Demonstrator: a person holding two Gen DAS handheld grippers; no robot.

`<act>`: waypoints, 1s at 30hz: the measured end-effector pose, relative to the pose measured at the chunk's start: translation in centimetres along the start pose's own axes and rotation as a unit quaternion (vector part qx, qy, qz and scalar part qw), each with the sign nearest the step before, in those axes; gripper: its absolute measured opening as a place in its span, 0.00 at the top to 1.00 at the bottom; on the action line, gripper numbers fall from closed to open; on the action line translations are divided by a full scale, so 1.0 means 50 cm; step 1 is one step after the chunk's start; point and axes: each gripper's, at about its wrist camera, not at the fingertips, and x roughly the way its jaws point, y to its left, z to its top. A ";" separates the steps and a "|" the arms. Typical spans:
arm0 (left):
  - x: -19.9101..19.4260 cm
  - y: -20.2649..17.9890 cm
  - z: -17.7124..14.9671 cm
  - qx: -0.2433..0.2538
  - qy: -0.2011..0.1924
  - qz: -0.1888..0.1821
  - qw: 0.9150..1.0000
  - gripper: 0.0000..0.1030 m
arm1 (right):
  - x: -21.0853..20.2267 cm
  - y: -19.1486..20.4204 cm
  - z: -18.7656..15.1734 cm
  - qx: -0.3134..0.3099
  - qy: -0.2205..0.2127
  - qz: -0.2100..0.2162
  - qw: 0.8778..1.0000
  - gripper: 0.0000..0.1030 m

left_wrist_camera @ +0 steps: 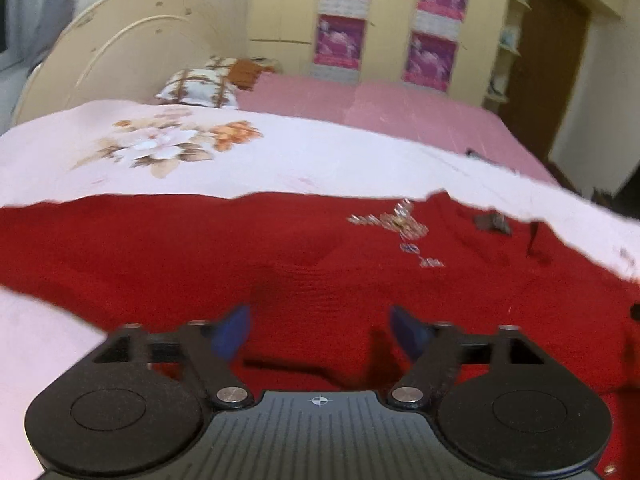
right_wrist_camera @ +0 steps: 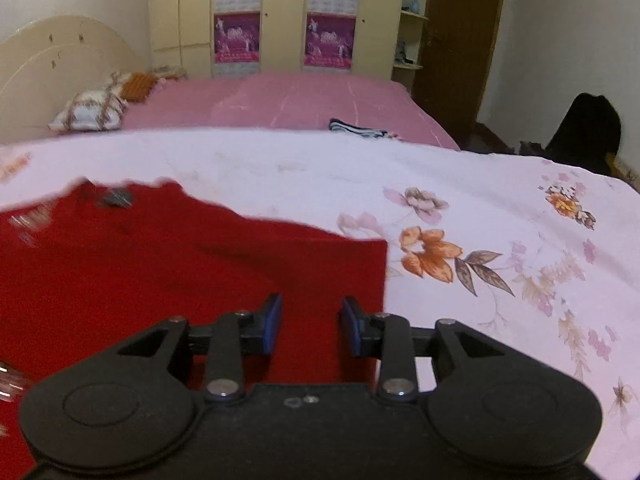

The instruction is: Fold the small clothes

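A red knit garment (left_wrist_camera: 240,248) with a silver beaded motif (left_wrist_camera: 396,222) lies spread on a pale floral bedsheet (left_wrist_camera: 280,160). My left gripper (left_wrist_camera: 320,328) is open, its blue pads wide apart just above the red cloth near its lower part. In the right wrist view the same garment (right_wrist_camera: 160,264) fills the left half, its right edge ending near my right gripper (right_wrist_camera: 312,324). That gripper is open, with red cloth showing between the blue pads (right_wrist_camera: 272,320); nothing is gripped.
The floral sheet (right_wrist_camera: 480,220) lies over a pink bed (right_wrist_camera: 300,96). Folded striped clothes (right_wrist_camera: 360,128) sit at the sheet's far edge. Pillows (right_wrist_camera: 92,112) lie by the cream headboard (right_wrist_camera: 60,56). A wardrobe with pink posters (right_wrist_camera: 280,20) stands behind.
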 end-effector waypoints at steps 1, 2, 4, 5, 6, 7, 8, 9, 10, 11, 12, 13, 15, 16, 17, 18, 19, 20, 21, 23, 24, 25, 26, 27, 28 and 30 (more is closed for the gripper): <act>-0.013 0.013 -0.001 -0.012 -0.005 0.007 1.000 0.05 | -0.017 0.017 0.000 -0.007 -0.006 0.012 1.000 0.64; -0.029 0.033 -0.004 -0.025 -0.013 0.011 1.000 0.05 | -0.028 0.033 0.001 -0.009 -0.009 0.031 0.999 0.63; -0.047 0.066 -0.006 -0.042 -0.009 0.016 0.999 0.05 | -0.045 0.063 0.003 -0.009 -0.008 0.061 0.998 0.62; -0.054 0.091 -0.006 -0.053 0.000 0.023 0.998 0.05 | -0.053 0.083 0.003 -0.011 -0.008 0.075 0.997 0.61; -0.060 0.111 -0.007 -0.063 0.005 0.026 0.998 0.05 | -0.061 0.104 0.003 -0.014 -0.008 0.089 0.996 0.61; -0.067 0.135 -0.008 -0.075 0.007 0.027 0.997 0.05 | -0.068 0.125 0.003 -0.015 -0.008 0.103 0.994 0.61; -0.076 0.166 -0.011 -0.093 0.004 0.027 0.995 0.05 | -0.075 0.150 0.001 -0.017 -0.008 0.116 0.993 0.60; -0.082 0.192 -0.013 -0.109 0.003 0.029 0.994 0.05 | -0.079 0.168 0.000 -0.020 -0.007 0.126 0.992 0.59; -0.087 0.222 -0.014 -0.127 0.004 0.033 0.991 0.05 | -0.083 0.194 -0.003 -0.024 -0.005 0.136 0.990 0.59; -0.091 0.258 -0.017 -0.150 0.007 0.036 0.988 0.05 | -0.088 0.219 -0.003 -0.029 -0.003 0.143 0.989 0.59; -0.093 0.288 -0.020 -0.167 0.007 0.037 0.985 0.05 | -0.088 0.239 -0.004 -0.035 -0.002 0.149 0.988 0.59; -0.095 0.318 -0.023 -0.183 0.006 0.039 0.982 0.05 | -0.091 0.261 -0.005 -0.041 0.000 0.153 0.987 0.58; -0.096 0.385 -0.033 -0.218 0.005 0.042 0.975 0.08 | -0.092 0.305 -0.007 -0.045 0.005 0.163 0.986 0.57; -0.097 0.412 -0.036 -0.231 0.005 0.042 0.972 0.22 | -0.090 0.327 -0.008 -0.043 0.010 0.168 0.985 0.54; -0.094 0.446 -0.040 -0.241 0.010 0.042 0.969 0.29 | -0.085 0.351 -0.008 -0.040 0.016 0.173 0.984 0.52; -0.089 0.472 -0.043 -0.252 0.016 0.041 0.967 0.29 | -0.081 0.374 -0.008 -0.037 0.021 0.177 0.983 0.51; -0.086 0.503 -0.047 -0.269 0.020 0.043 0.962 0.29 | -0.078 0.396 -0.008 -0.035 0.025 0.179 0.983 0.51; -0.083 0.529 -0.050 -0.283 0.020 0.044 0.958 0.29 | -0.074 0.419 -0.008 -0.034 0.029 0.182 0.982 0.51; -0.081 0.560 -0.052 -0.299 0.018 0.041 0.953 0.29 | -0.070 0.438 -0.008 -0.033 0.031 0.184 0.982 0.51; -0.076 0.611 -0.052 -0.325 0.013 0.037 0.945 0.29 | -0.066 0.478 -0.006 -0.033 0.034 0.187 0.981 0.50; -0.070 0.635 -0.050 -0.334 0.011 0.036 0.942 0.29 | -0.064 0.493 -0.006 -0.035 0.034 0.188 0.981 0.50; -0.062 0.651 -0.046 -0.340 0.009 0.034 0.940 0.29 | -0.063 0.507 -0.005 -0.038 0.034 0.187 0.981 0.50; -0.053 0.670 -0.042 -0.348 0.007 0.031 0.937 0.29 | -0.062 0.519 -0.003 -0.040 0.034 0.187 0.981 0.49; -0.044 0.687 -0.040 -0.357 0.004 0.029 0.934 0.29 | -0.061 0.527 -0.001 -0.042 0.035 0.185 0.981 0.49; -0.035 0.704 -0.038 -0.367 0.000 0.027 0.930 0.29 | -0.058 0.537 0.001 -0.044 0.036 0.183 0.981 0.49; -0.020 0.729 -0.037 -0.391 -0.011 0.020 0.920 0.29 | -0.052 0.549 0.004 -0.045 0.036 0.180 0.982 0.49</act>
